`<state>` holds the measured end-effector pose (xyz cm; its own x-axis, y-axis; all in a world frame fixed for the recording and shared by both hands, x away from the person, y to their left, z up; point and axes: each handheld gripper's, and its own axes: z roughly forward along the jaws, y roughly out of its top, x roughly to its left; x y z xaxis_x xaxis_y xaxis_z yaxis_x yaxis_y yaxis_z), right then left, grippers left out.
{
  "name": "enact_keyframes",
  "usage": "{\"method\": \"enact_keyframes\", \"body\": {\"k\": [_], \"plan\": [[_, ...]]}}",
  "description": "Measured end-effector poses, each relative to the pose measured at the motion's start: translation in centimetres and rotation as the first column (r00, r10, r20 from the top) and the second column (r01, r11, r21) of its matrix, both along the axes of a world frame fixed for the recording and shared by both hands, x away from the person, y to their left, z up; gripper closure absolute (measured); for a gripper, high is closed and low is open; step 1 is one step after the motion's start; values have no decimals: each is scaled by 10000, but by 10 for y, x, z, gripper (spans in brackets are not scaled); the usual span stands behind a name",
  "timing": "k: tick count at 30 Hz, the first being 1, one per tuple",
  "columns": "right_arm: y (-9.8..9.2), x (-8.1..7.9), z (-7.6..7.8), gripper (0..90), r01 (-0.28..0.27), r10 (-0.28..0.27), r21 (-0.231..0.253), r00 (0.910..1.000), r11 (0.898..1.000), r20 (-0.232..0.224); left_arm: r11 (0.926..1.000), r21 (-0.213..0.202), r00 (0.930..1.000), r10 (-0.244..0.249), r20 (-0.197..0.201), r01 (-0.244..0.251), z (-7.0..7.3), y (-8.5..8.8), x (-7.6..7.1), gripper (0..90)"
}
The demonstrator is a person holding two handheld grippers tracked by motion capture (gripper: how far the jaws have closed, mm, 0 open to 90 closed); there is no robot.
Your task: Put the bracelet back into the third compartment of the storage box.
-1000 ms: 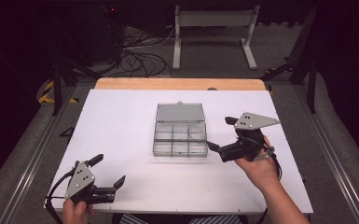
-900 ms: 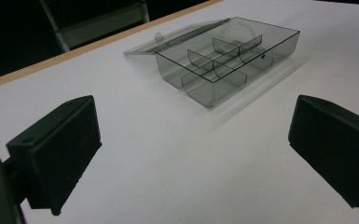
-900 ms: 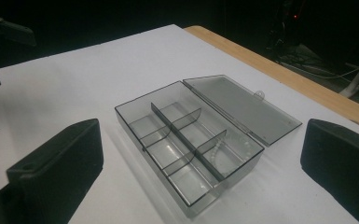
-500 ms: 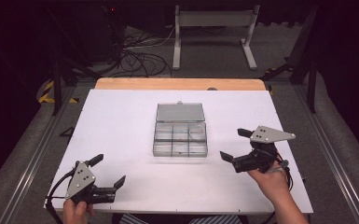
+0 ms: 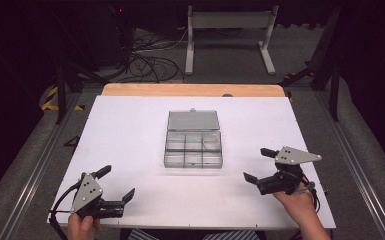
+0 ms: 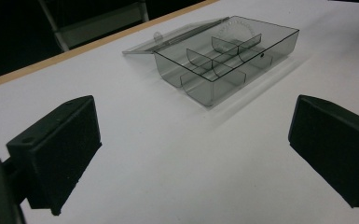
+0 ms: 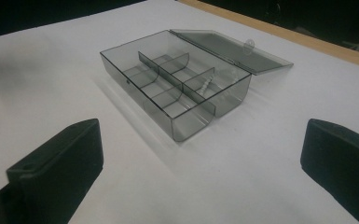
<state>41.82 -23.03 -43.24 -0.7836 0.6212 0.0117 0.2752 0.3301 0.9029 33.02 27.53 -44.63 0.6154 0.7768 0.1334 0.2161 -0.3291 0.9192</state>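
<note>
Right gripper [image 5: 260,165] pulled back from box [image 5: 193,145] toward near table edge, jaws apart.

The compartment box [image 5: 194,146] is clear, smoky-grey plastic, smooth and glossy, as is its thin lid [image 5: 192,120]. The surface [image 5: 130,130] looks matt white, with a bare wooden strip [image 5: 145,90] along its far edge. Both grippers' jaws are matt black plastic.
</note>
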Motion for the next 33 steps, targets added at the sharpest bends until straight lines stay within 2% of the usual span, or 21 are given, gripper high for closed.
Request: {"method": "enact_keyframes", "body": {"k": [8,16,23,29,33], "plan": [[-11,-6,-16,0,345,-345,-47,9994,9994,1,10000,1,10000,2,6,-2,0,0,0,29],[-17,-11,-35,0,589,-604,-346,9971,9977,-462,10000,27,10000,-69,36,69,0,0,-1,29],[-22,-14,-49,0,763,-811,-507,9915,9958,-1017,9997,224,9999,-88,113,85,-1,0,-1,29],[-23,-17,-55,0,760,-825,-557,9886,9955,-1260,9997,205,10000,-89,36,89,-1,0,0,29],[-23,-16,-55,0,982,-1040,-566,9884,9936,-1109,9997,227,10000,33,39,-34,-1,0,0,29]]}}
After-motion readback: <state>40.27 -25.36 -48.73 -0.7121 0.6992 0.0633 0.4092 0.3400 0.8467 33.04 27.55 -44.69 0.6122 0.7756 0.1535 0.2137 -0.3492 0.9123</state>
